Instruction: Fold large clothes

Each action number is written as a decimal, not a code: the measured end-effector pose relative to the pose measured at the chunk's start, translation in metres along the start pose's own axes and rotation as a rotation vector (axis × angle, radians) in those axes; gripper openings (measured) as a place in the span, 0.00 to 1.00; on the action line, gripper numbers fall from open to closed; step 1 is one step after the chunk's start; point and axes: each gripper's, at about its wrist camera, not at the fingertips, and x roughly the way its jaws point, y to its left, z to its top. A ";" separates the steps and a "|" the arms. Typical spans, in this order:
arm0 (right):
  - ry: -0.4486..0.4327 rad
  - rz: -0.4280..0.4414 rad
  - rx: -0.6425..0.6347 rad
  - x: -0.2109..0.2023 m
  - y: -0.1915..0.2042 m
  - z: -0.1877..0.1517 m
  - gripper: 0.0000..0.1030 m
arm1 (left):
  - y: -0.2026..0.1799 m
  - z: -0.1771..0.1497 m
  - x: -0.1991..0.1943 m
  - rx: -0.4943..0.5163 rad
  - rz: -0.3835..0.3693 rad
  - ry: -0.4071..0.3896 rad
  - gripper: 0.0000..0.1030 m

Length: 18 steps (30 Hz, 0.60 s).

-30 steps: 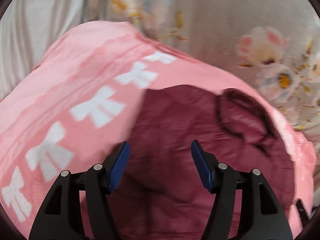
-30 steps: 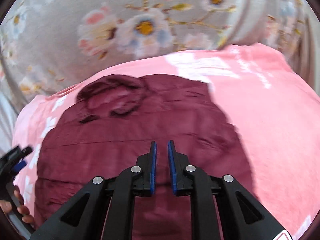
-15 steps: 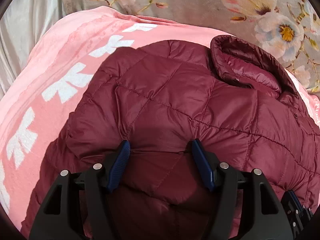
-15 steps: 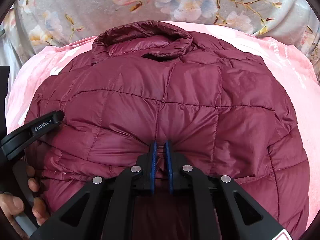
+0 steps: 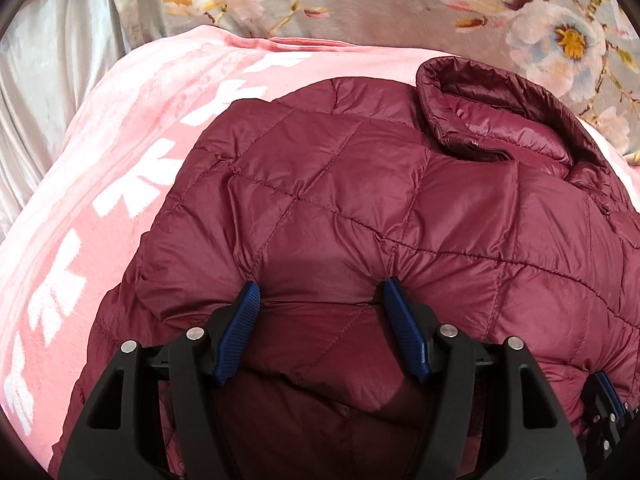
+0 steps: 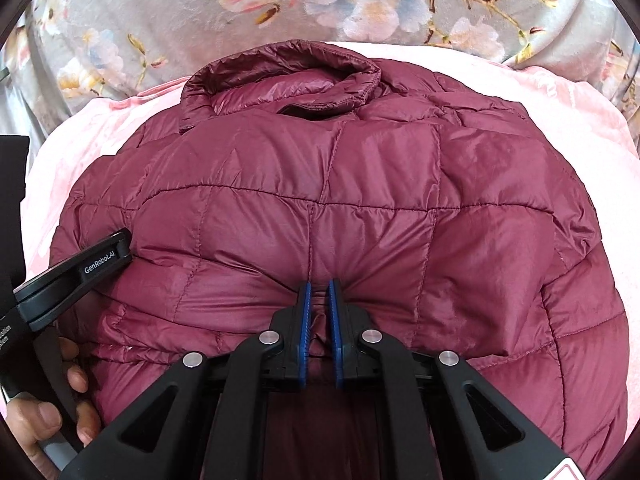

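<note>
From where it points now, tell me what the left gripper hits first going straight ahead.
The left gripper, open, would meet the maroon jacket at once: the folded edge bulges right at its fingertips. Depth is unclear; it may already touch.

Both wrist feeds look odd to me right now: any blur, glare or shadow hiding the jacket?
Left wrist: sharp, no blur; the left gripper casts a soft shadow on the maroon jacket; fisheye bends the pink blanket. Right wrist: sharp, mild sheen on the quilting, dark corners; right gripper pinch clearly visible.

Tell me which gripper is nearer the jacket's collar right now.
Hard to separate. Both sit at the folded edge opposite the collar: right gripper almost straight below it, left gripper offset to its left.
</note>
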 end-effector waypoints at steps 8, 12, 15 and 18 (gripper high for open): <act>0.020 0.123 0.084 -0.028 -0.025 -0.001 0.12 | 0.026 0.010 -0.019 -0.090 -0.187 0.050 0.61; -0.045 0.131 0.125 -0.050 -0.037 0.023 0.15 | 0.038 0.047 -0.034 -0.222 -0.342 0.056 0.61; -0.099 0.160 0.146 -0.051 -0.036 0.060 0.20 | 0.029 0.078 -0.031 -0.274 -0.400 0.045 0.65; -0.145 0.184 0.201 -0.035 -0.038 0.087 0.38 | 0.016 0.097 -0.013 -0.296 -0.370 0.048 0.65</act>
